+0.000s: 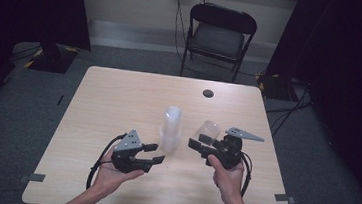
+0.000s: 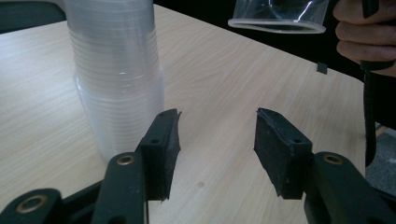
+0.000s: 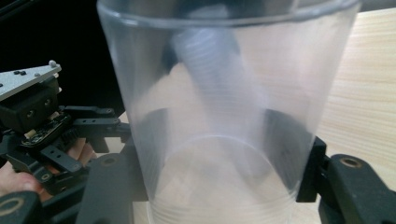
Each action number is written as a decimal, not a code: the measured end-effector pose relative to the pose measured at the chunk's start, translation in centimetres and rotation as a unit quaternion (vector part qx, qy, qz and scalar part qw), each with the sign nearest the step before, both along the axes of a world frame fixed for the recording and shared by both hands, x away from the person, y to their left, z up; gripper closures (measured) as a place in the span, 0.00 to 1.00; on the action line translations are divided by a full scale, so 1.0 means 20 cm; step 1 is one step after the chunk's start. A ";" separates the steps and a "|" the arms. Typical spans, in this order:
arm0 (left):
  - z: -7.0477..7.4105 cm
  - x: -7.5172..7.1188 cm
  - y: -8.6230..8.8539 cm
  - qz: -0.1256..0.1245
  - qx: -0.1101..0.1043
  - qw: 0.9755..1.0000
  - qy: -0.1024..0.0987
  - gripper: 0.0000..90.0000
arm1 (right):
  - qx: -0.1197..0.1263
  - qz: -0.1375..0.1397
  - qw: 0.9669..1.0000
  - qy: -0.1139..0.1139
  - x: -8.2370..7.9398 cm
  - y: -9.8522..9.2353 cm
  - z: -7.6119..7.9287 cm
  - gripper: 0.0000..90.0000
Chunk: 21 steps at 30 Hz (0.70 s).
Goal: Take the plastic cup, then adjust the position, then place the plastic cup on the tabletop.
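Note:
A tall stack of clear plastic cups (image 1: 170,131) stands upright on the wooden table (image 1: 119,96), near its middle. My left gripper (image 1: 156,152) is just left of the stack's base, open, with nothing between its jaws. In the left gripper view the stack (image 2: 116,70) rises just beyond the left jaw of my left gripper (image 2: 217,135). My right gripper (image 1: 197,144) is right of the stack and shut on a single clear cup (image 1: 209,132), held off the table. In the right gripper view that cup (image 3: 224,116) sits between the pads of my right gripper (image 3: 219,163).
A black folding chair (image 1: 218,35) stands beyond the table's far edge. A dark round cable hole (image 1: 208,93) lies in the tabletop's far right part. Black curtains hang at both sides. The held cup (image 2: 278,16) and the right hand (image 2: 362,32) appear in the left gripper view.

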State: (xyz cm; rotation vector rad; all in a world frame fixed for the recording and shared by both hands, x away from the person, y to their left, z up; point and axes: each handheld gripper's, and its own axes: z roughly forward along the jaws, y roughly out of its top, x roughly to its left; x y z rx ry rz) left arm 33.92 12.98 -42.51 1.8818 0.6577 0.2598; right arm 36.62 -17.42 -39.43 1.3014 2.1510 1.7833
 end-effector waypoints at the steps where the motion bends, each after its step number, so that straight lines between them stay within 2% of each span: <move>1: 0.00 0.00 0.00 0.000 -0.003 1.000 0.001 0.57 | 0.003 0.001 1.000 0.002 0.00 0.00 0.00 0.46; 4: 0.00 0.00 -0.01 0.002 -0.012 1.000 0.001 0.57 | 0.016 0.003 1.000 0.011 -0.01 0.00 -0.01 0.46; 15: -0.02 -0.04 -0.03 -0.009 -0.008 1.000 -0.021 0.64 | 0.041 0.027 0.998 0.032 -0.04 0.05 -0.03 0.46; 18: -0.01 -0.05 -0.03 -0.007 -0.011 1.000 -0.025 0.65 | 0.059 0.036 0.997 0.043 -0.04 0.06 -0.03 0.46; 21: -0.02 -0.06 -0.03 -0.006 -0.014 0.999 -0.032 0.67 | 0.065 0.042 0.996 0.054 -0.05 0.08 -0.04 0.46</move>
